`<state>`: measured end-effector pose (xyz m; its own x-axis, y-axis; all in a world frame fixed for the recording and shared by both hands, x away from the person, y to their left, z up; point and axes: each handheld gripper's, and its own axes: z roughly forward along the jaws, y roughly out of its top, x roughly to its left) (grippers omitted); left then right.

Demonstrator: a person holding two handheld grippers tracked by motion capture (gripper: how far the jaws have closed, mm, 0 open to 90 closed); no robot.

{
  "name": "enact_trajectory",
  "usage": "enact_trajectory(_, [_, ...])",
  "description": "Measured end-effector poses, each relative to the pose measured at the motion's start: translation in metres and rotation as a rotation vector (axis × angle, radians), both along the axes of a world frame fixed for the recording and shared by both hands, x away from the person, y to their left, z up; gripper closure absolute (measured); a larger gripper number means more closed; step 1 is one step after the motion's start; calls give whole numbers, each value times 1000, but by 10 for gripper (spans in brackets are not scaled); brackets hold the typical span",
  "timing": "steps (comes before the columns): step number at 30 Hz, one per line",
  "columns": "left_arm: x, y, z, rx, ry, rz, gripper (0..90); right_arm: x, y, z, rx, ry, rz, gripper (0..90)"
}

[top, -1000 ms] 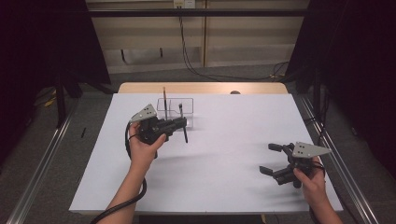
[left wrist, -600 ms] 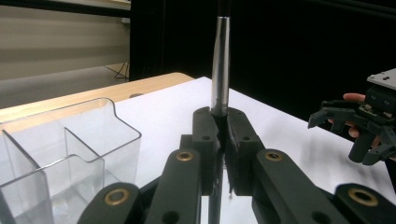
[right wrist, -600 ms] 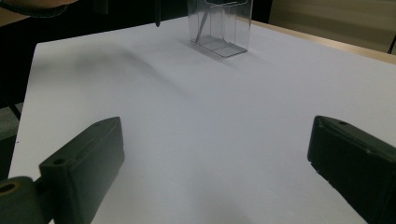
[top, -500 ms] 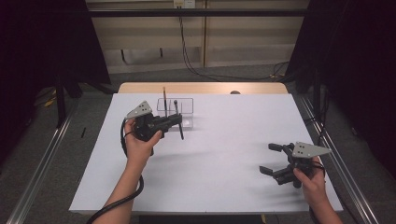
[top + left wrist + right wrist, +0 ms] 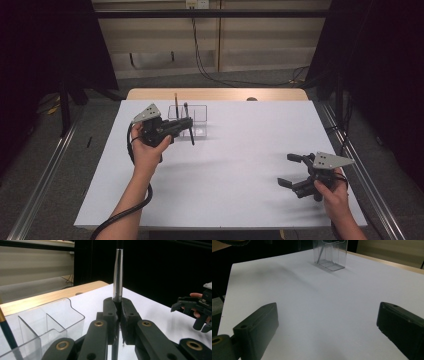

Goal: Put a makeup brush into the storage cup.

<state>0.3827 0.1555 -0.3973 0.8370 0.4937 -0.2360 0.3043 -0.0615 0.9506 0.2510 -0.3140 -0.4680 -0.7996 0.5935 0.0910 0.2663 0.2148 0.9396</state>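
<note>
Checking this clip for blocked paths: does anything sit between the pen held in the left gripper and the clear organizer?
Nothing visible does. The left gripper holds the pen upright, right beside the clear organizer, with only open air between. A pencil already stands in one compartment.

Both forearms are bare, with no sleeves showing. The left gripper (image 5: 188, 123) and the right gripper (image 5: 293, 170) are matte black, each topped by a grey three-cornered plate. A thick black cable (image 5: 131, 207) loops from the left one. Its linkage arms carry brass-coloured rivets (image 5: 99, 323) and small dark screw holes.
</note>
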Motion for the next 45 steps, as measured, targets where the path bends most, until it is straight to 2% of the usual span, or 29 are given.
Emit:
enact_trajectory(9, [3, 4, 3, 13, 2, 11, 837, 0, 1, 0, -1, -3, 2, 39])
enact_trajectory(31, [14, 18, 14, 3, -4, 66, 837, 0, 2, -1, 1, 1, 7, 39])
enact_trajectory(34, [15, 19, 15, 19, -3, 71, 838, 0, 2, -1, -2, 1, 10, 39])
enact_trajectory(45, [20, 22, 19, 35, -3, 84, 838, 0, 3, -1, -6, 3, 14, 39])
